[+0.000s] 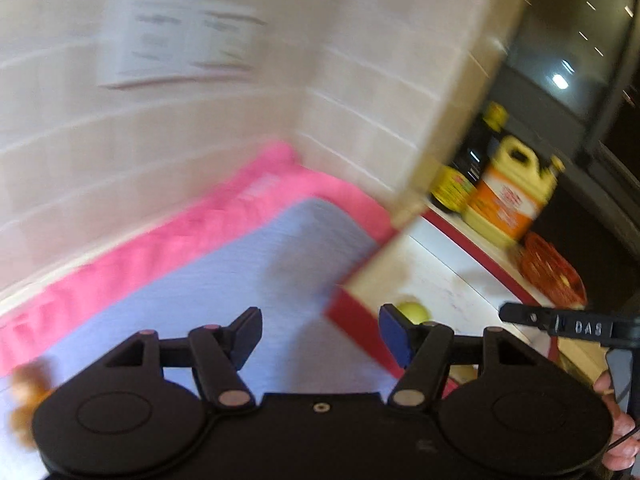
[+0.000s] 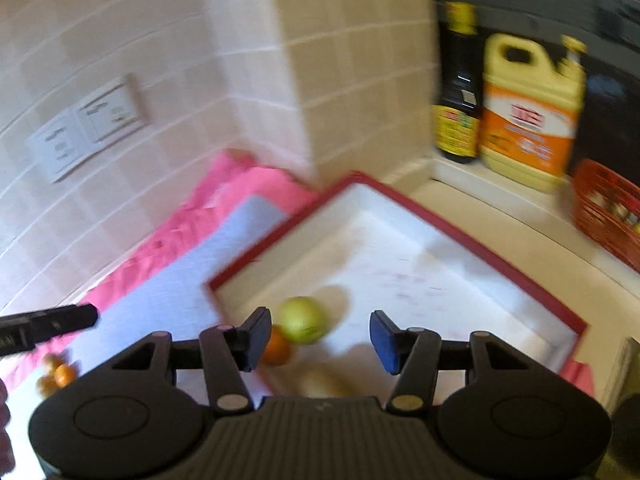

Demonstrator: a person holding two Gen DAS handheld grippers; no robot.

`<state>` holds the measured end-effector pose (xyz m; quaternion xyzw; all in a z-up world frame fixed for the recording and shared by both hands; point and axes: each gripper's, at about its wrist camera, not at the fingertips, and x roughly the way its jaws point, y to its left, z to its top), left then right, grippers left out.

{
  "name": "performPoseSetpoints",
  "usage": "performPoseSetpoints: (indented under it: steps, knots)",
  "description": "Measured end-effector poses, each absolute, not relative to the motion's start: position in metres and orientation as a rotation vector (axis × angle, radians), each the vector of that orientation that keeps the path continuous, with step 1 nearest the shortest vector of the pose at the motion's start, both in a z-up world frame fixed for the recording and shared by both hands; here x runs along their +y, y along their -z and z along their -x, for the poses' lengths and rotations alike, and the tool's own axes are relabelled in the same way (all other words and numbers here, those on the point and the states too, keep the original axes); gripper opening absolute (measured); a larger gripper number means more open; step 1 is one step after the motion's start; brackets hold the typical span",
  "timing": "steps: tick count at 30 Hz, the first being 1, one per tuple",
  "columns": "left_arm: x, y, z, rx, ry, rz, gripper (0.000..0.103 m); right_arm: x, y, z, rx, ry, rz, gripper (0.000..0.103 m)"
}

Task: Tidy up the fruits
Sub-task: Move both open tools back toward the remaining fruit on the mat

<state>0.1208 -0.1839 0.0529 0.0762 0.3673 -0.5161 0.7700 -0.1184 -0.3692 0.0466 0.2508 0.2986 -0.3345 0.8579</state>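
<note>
A white tray with a red rim (image 2: 472, 236) lies on the counter. In it sit a green apple (image 2: 303, 319), an orange (image 2: 277, 348) touching it on the left, and a pale yellowish fruit (image 2: 326, 385) half hidden behind my right gripper's body. My right gripper (image 2: 318, 338) hovers open above them with nothing between its fingers. My left gripper (image 1: 320, 338) is open and empty over a lavender cloth (image 1: 224, 280), beside the tray's corner (image 1: 352, 320); the green apple (image 1: 414, 312) peeks past its right finger. Small orange fruits (image 2: 56, 374) (image 1: 28, 396) lie on the cloth.
A pink towel (image 1: 200, 224) lies under the lavender cloth along the tiled wall (image 2: 140, 32). A dark sauce bottle (image 2: 458, 88), a yellow jug (image 2: 532, 112) and a red basket (image 2: 608, 216) stand behind the tray. A hand (image 1: 618, 432) shows at the right edge.
</note>
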Motion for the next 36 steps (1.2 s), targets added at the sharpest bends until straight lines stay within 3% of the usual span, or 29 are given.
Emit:
performPoseSetpoints:
  steps: [9,16,22,30,36]
  knots:
    - [-0.04,-0.092,-0.158,0.712,0.827,-0.069,0.077,-0.292,-0.073,0.044,0.634,0.496,-0.42,0.059]
    - [0.031,-0.089,-0.171,0.701,0.758,-0.031,0.077,-0.239,-0.081,-0.01,0.665,0.369,-0.357,0.059]
    - [0.032,-0.046,-0.186,0.791,0.783,-0.03,0.078,-0.218,-0.073,-0.042,0.708,0.343,-0.301,0.064]
    - [-0.016,0.027,-0.195,0.922,0.853,-0.175,0.078,-0.206,0.002,-0.074,0.869,0.308,-0.4,0.066]
    - [-0.029,0.053,-0.202,0.977,0.885,-0.151,0.078,-0.199,0.027,-0.086,0.916,0.293,-0.411,0.066]
